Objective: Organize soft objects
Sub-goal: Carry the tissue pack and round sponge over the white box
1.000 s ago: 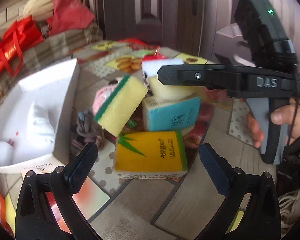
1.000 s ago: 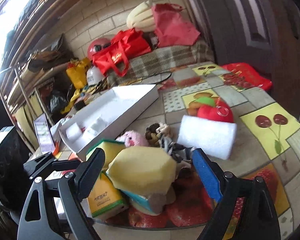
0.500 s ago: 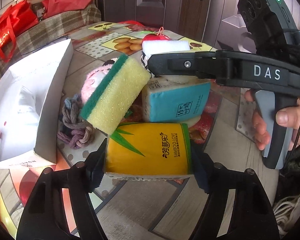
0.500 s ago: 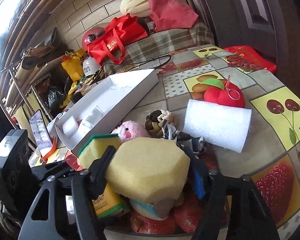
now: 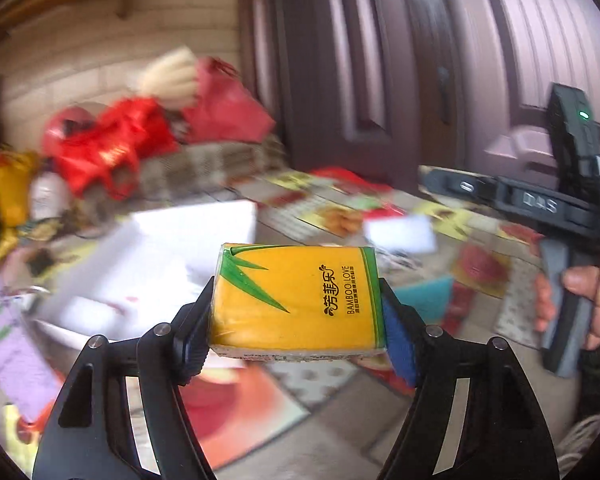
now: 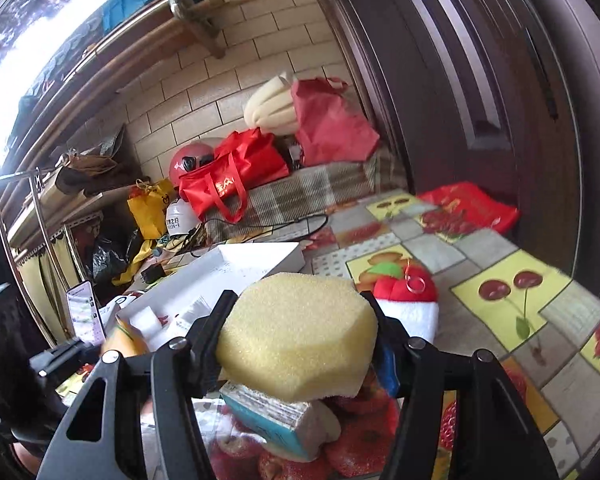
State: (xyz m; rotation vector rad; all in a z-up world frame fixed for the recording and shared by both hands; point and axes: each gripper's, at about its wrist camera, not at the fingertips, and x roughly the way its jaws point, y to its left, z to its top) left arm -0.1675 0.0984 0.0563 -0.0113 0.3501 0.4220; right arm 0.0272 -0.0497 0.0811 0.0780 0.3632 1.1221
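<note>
My left gripper [image 5: 298,332] is shut on a yellow tissue pack [image 5: 296,296] printed "Bamboo Love" and holds it raised above the table, in front of the white box [image 5: 160,256]. My right gripper [image 6: 300,344] is shut on a pale yellow sponge block [image 6: 296,336] and holds it lifted above a teal tissue pack [image 6: 268,416]. The white box [image 6: 236,268] lies behind and left of the sponge. A red plush apple [image 6: 404,292] and a white foam roll [image 6: 416,316] lie to the right. The right gripper's body [image 5: 568,208] shows at the right of the left wrist view.
The table has a fruit-patterned cloth [image 6: 512,292]. Red bags [image 6: 228,180], a helmet and clutter sit on a checked bench behind the table. A dark door [image 6: 480,80] stands at the right. A phone [image 6: 86,316] stands at the table's left edge.
Both grippers closed on their objects and lifted them: the left raised the yellow tissue pack off the table, the right raised the sponge off the teal pack. The left view is motion-blurred.
</note>
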